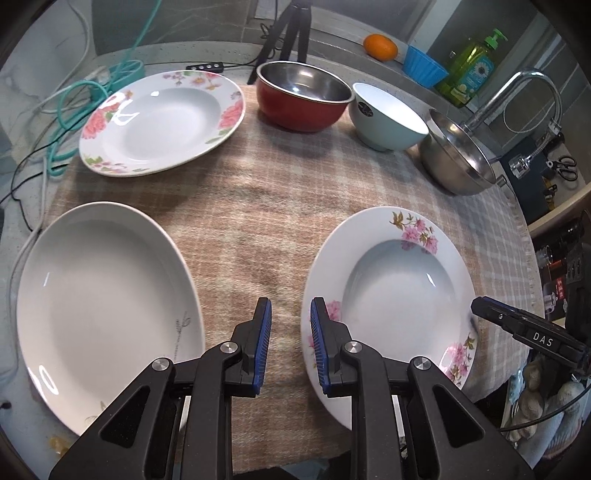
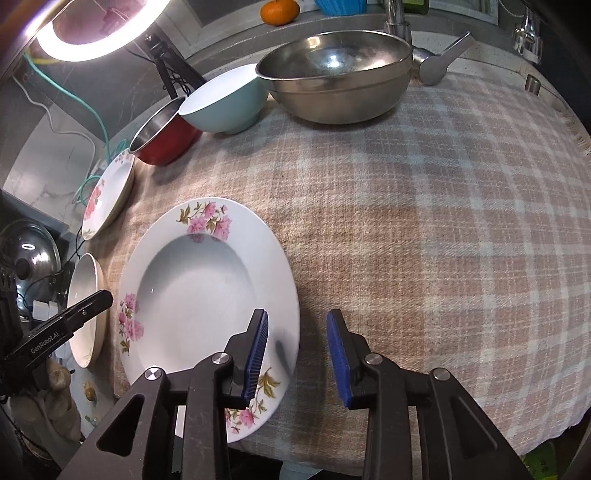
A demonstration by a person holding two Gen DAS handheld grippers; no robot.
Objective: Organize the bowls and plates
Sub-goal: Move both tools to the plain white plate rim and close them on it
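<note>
Plates point(image 1: 159, 122); ring light point(image 2: 88, 40) right-view only

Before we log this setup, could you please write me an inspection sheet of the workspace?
Surface: beige checked cloth over a grey counter.
Job's things: pink-flowered white plate; plain white oval plate; red-flowered white plate; red steel-lined bowl; pale blue bowl; large steel bowl.
Clutter: orange, blue ribbed cup, green soap bottle.
Grippers: left gripper empty, jaws apart; right gripper open astride the pink-flowered plate's rim.
Cables: teal cable.
Surroundings: chrome tap, ring light.
</note>
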